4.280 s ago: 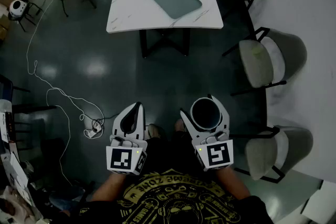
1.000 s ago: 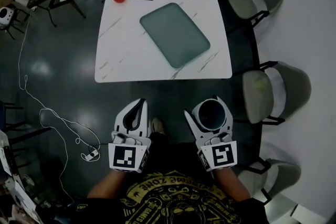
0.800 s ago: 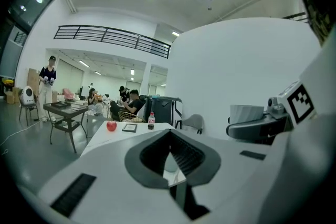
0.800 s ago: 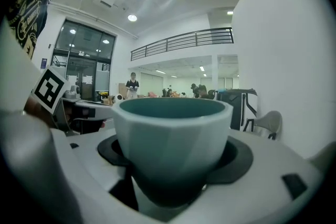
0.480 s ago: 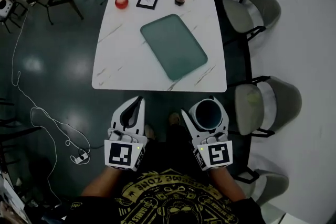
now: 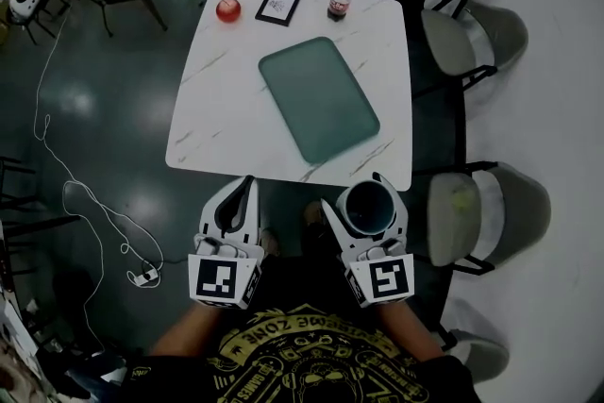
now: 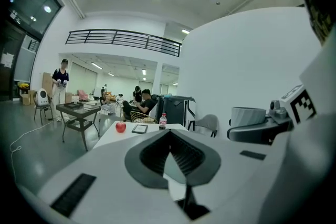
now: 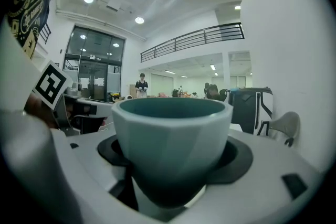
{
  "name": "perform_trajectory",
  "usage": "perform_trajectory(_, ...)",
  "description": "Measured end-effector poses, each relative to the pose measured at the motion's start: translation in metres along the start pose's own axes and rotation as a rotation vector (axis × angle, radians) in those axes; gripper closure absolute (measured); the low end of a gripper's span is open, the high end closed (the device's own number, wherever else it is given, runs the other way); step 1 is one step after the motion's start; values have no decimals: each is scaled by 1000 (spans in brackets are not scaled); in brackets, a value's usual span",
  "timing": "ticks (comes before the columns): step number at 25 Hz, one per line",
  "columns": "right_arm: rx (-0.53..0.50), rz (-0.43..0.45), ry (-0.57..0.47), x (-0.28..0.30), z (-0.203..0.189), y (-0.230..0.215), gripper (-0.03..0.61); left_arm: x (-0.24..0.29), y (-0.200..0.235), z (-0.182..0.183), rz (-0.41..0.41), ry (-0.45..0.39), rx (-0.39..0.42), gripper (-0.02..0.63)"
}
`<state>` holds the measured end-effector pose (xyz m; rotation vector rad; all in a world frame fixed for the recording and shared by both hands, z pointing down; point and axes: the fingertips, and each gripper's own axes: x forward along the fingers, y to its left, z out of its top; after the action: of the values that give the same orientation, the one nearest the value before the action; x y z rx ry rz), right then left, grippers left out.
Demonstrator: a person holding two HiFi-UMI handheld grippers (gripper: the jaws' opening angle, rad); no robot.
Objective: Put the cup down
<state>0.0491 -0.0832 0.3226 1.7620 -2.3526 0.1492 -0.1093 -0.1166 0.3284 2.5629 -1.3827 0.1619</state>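
Closer now, the white marble-patterned table has its near edge just beyond the right gripper, clamped on the upright pale-teal faceted cup; the left gripper is closed, empty. Set-down looks imminent.

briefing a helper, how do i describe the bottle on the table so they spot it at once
Start at the white table with the green tray across its middle. Along its far edge sit three small things: a red apple, a black-framed card and the bottle. The bottle is the rightmost, upright, red-capped with dark contents.
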Motion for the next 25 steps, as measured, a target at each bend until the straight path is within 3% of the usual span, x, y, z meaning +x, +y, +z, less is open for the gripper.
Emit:
perform_trajectory(13, 2, 125, 37, 61, -2, -67, 204, 67, -15, 7, 139, 17, -7, 604)
perform_trajectory(21, 9, 243, 21, 89, -6, -75, 204, 80, -12, 4, 247, 9, -36, 604)
perform_trajectory(25, -6, 239, 39, 105, -10, -80, 204, 91, -9, 2, 250, 12, -41, 604)
